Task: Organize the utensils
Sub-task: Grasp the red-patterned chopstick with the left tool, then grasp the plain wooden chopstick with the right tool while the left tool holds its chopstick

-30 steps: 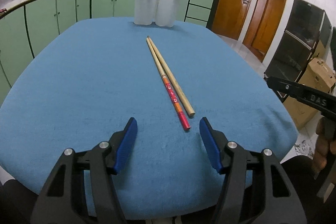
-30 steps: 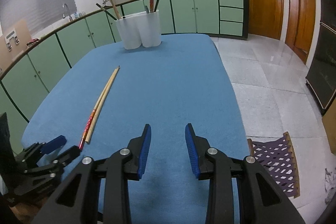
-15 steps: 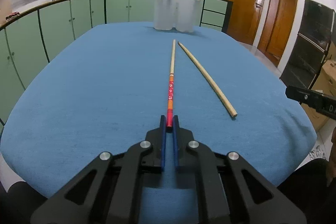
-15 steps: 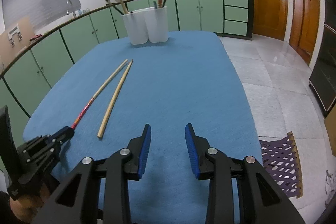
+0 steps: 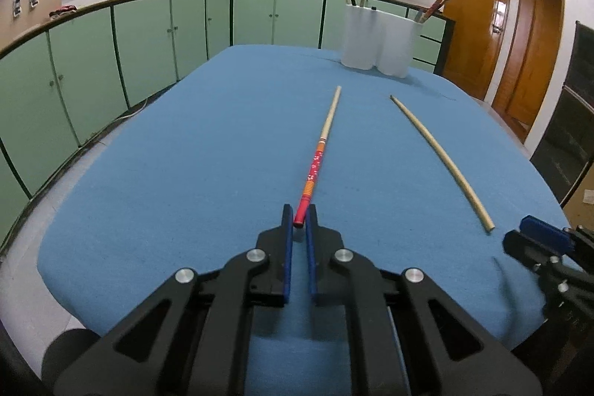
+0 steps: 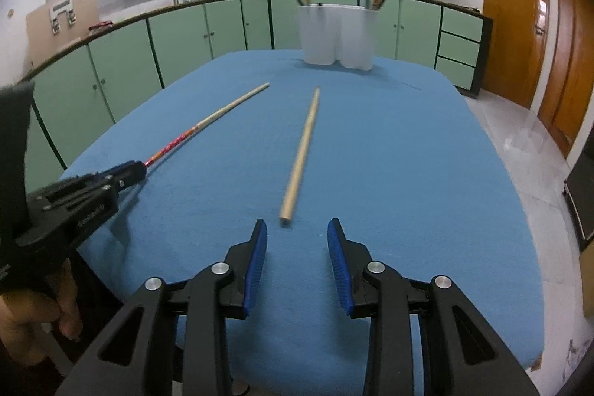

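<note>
My left gripper (image 5: 299, 215) is shut on the red end of a red-and-tan chopstick (image 5: 320, 148), which points away toward the holders; the gripper also shows in the right wrist view (image 6: 138, 169). A plain tan chopstick (image 6: 301, 151) lies on the blue table; it also shows in the left wrist view (image 5: 440, 154). My right gripper (image 6: 297, 234) is open, its jaws just short of the plain chopstick's near end. Two white holders (image 6: 336, 38) with several chopsticks stand at the table's far end.
The blue cloth-covered table (image 6: 389, 154) ends close in front of both grippers. Green cabinets (image 5: 92, 69) run along the left and back. Wooden doors (image 6: 519, 39) and tiled floor are to the right.
My left gripper closed on the red chopstick's end and swung it apart from the plain one. My right gripper moved left up to the plain chopstick's near end and opened wider.
</note>
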Action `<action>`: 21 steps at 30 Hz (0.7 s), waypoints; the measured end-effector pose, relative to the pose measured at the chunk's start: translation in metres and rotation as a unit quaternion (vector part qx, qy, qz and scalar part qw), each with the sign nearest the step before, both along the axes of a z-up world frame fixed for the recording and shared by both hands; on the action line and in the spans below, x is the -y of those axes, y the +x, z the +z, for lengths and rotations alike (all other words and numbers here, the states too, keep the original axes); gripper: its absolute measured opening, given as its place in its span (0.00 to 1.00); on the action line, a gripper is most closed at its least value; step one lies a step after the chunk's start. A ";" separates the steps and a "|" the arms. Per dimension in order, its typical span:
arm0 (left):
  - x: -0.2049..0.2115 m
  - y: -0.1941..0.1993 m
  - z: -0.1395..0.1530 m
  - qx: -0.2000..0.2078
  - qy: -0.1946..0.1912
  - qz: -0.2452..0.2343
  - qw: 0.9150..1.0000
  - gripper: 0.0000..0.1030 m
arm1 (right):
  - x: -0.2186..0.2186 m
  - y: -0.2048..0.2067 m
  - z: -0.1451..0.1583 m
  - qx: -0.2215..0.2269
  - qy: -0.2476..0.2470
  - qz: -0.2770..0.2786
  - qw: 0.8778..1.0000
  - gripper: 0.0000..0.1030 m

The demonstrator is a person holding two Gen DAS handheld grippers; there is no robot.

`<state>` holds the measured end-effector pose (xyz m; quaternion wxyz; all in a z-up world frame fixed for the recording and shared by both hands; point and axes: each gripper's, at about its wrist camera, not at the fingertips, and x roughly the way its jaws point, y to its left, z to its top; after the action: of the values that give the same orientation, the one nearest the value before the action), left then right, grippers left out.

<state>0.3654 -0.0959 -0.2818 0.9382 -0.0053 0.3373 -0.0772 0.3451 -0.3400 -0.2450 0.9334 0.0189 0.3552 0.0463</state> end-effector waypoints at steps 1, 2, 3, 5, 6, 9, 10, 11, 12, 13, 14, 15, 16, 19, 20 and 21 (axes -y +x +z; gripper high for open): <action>-0.001 0.000 0.000 -0.001 0.002 -0.003 1.000 0.07 | -0.004 0.003 -0.002 0.002 -0.003 -0.002 1.000 0.35; 0.000 0.001 -0.001 -0.002 0.008 -0.008 1.000 0.09 | -0.008 0.006 -0.004 0.003 -0.008 -0.004 1.000 0.36; 0.001 0.001 -0.001 -0.002 0.015 -0.015 1.000 0.13 | -0.012 0.009 -0.007 0.006 -0.016 -0.011 1.000 0.38; 0.004 0.001 -0.003 -0.004 0.023 -0.028 0.999 0.22 | -0.015 0.014 -0.012 0.015 -0.026 -0.026 0.999 0.41; 0.006 0.002 -0.003 -0.003 0.027 -0.035 0.999 0.25 | -0.015 0.014 -0.013 0.019 -0.028 -0.032 0.999 0.42; 0.011 0.005 -0.004 0.002 0.035 -0.056 0.998 0.30 | -0.014 0.020 -0.014 0.026 -0.036 -0.049 0.998 0.39; 0.012 0.006 -0.005 0.003 0.035 -0.066 0.997 0.30 | -0.013 0.021 -0.014 0.026 -0.039 -0.056 0.997 0.34; 0.013 0.008 -0.005 0.004 0.034 -0.072 0.997 0.28 | -0.011 0.022 -0.014 0.026 -0.042 -0.061 0.997 0.21; 0.013 0.009 -0.005 0.004 0.030 -0.078 0.996 0.23 | -0.008 0.023 -0.013 0.026 -0.046 -0.073 0.996 0.09; 0.015 0.010 -0.006 0.003 0.025 -0.088 0.996 0.18 | -0.003 0.023 -0.013 0.024 -0.041 -0.087 0.995 0.09; 0.016 0.009 -0.006 0.006 0.022 -0.094 0.995 0.10 | 0.003 0.022 -0.012 0.023 -0.037 -0.105 0.994 0.09; 0.017 0.008 -0.006 0.007 0.018 -0.098 0.995 0.07 | 0.008 0.021 -0.012 0.021 -0.033 -0.119 0.992 0.08; 0.018 0.007 -0.006 0.008 0.014 -0.098 0.995 0.07 | 0.015 0.018 -0.012 0.017 -0.027 -0.139 0.990 0.08; 0.018 0.003 -0.008 0.006 0.002 -0.093 0.996 0.07 | 0.020 0.010 -0.012 0.012 -0.018 -0.149 0.989 0.07; 0.018 0.002 -0.007 0.005 0.000 -0.091 0.996 0.07 | 0.018 0.009 -0.011 0.011 -0.018 -0.141 0.990 0.07; 0.018 0.001 -0.008 0.004 -0.001 -0.091 0.996 0.07 | 0.017 0.008 -0.010 0.011 -0.019 -0.136 0.990 0.07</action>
<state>0.3666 -0.1137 -0.2897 0.9287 0.0244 0.3324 -0.1627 0.3534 -0.3574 -0.2554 0.9351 0.0486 0.3400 -0.0876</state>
